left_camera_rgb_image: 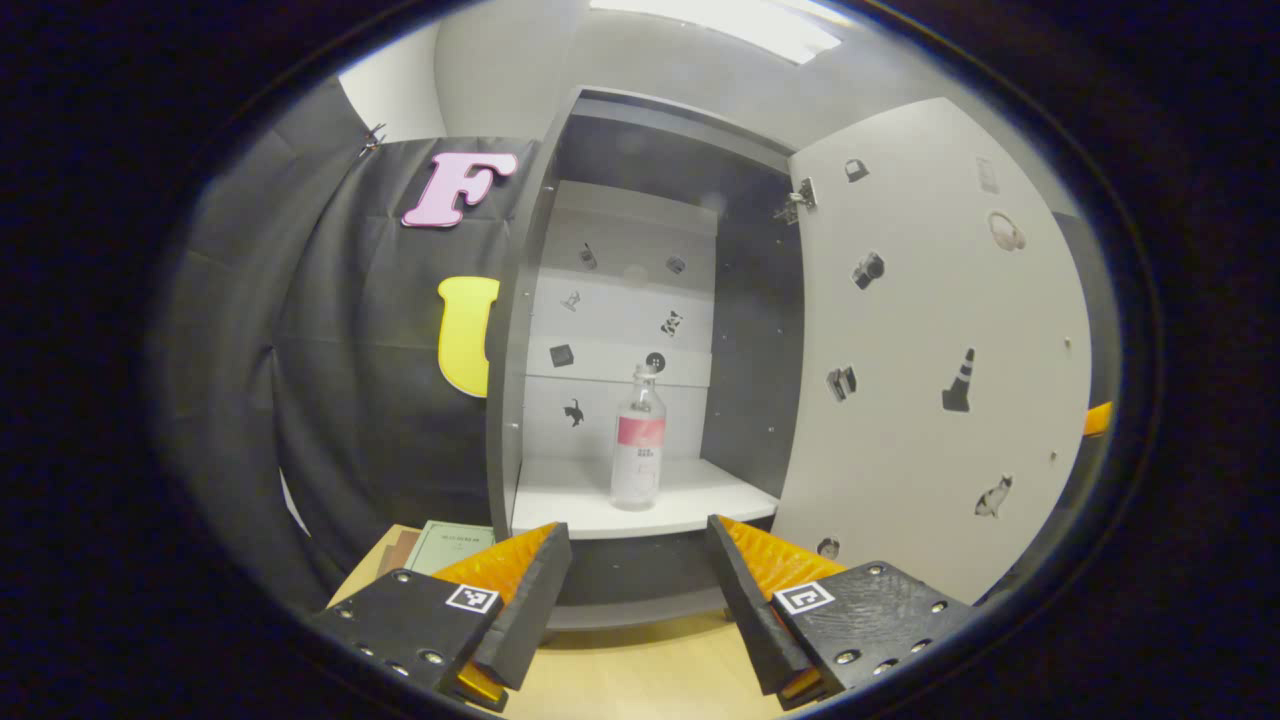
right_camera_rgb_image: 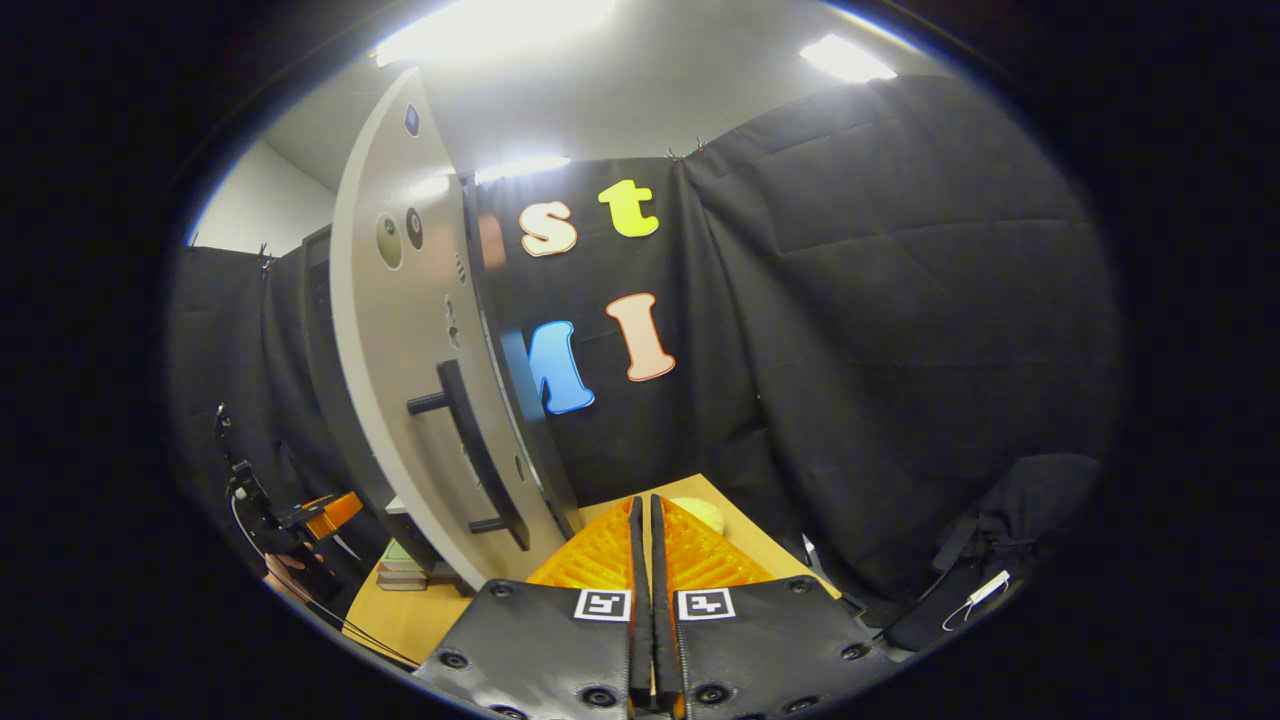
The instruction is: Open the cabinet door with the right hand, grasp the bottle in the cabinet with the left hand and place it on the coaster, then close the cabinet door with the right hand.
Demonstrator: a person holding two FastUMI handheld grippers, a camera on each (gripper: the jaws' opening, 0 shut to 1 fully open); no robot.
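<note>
- Door step reads as done; the cabinet door (left_camera_rgb_image: pixel 930 340) stands swung wide in the left gripper view, hinged at the right side of the cabinet (left_camera_rgb_image: pixel 640 300), its inner face dotted with small stickers; in the right gripper view the same door shows edge-on with its dark bar handle (right_camera_rgb_image: pixel 480 455) facing out
- The bottle (left_camera_rgb_image: pixel 638 440) has not been taken; it stands upright on the white shelf (left_camera_rgb_image: pixel 640 500) inside the cabinet, near the front edge and roughly mid-width, clear with a pink label band, touching nothing but the shelf
- The left tongs (left_camera_rgb_image: pixel 638 570) are spread wide with nothing between the fingers; they sit low in front of the cabinet, aimed at the bottle, which lines up with the gap but lies well beyond the fingertips; I judge the reach is just starting
- The right tongs (right_camera_rgb_image: pixel 641 560) are pressed together, pinching nothing; they hang just beside the door's outer face, apart from the handle, over the wooden bench (right_camera_rgb_image: pixel 400 620)
- The other gripper and a hand holding it show small at the left edge of the right gripper view, beyond the door
- A green booklet (left_camera_rgb_image: pixel 450 545) lies on the bench left of the cabinet base; a pale yellow thing past the right fingertips might be the coaster, but too little shows to tell
- Left to do: grasp the bottle, set it on the coaster, then shut the door with the right tongs
</note>
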